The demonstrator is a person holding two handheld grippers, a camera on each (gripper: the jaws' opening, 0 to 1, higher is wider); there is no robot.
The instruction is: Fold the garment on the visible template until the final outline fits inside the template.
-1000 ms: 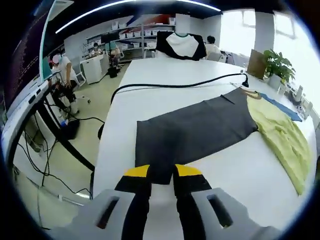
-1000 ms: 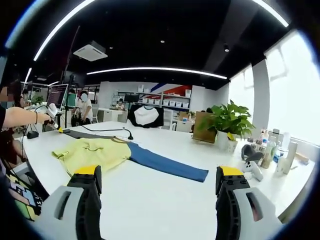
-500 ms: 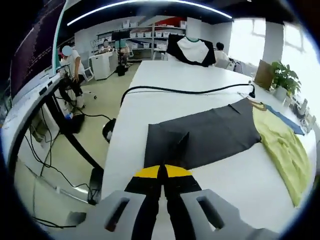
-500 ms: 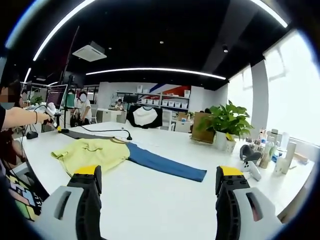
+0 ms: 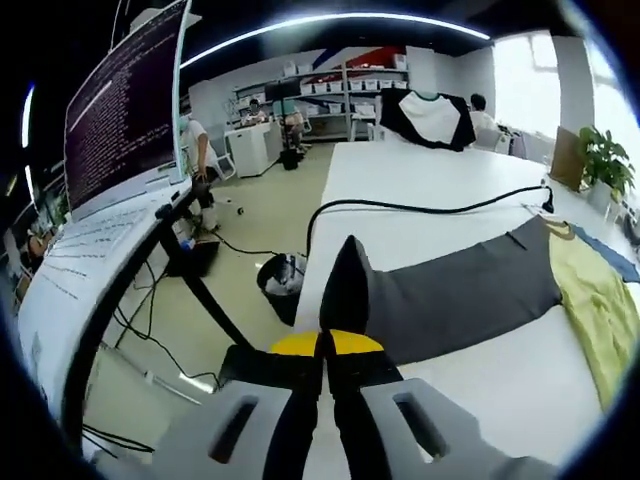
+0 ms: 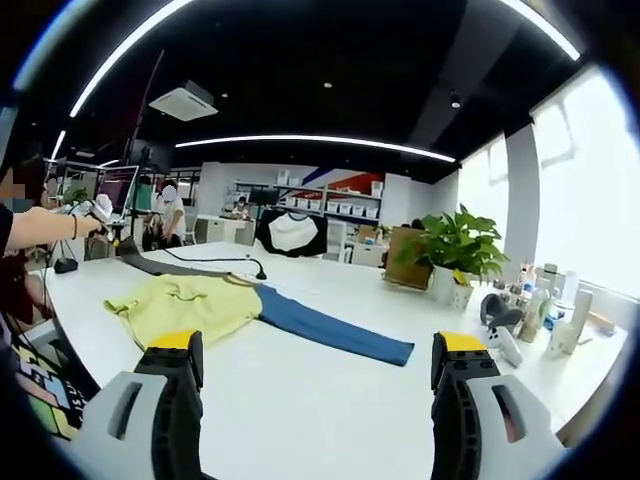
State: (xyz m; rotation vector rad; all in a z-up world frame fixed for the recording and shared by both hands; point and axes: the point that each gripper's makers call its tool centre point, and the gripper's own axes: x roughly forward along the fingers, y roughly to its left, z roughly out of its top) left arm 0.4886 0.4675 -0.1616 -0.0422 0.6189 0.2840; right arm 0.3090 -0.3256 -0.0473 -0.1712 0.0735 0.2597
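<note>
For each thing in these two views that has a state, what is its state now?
Left gripper: shut on the dark grey sleeve.
Right gripper: open, holds nothing.
Dark grey sleeve: its end lifted off the white table.
Yellow garment body: lies flat.
Blue sleeve: spread out flat.
Black cable: lies on table.

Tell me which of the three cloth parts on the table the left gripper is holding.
The dark grey one, its end pinched in the left gripper; the yellow and blue parts lie flat.
</note>
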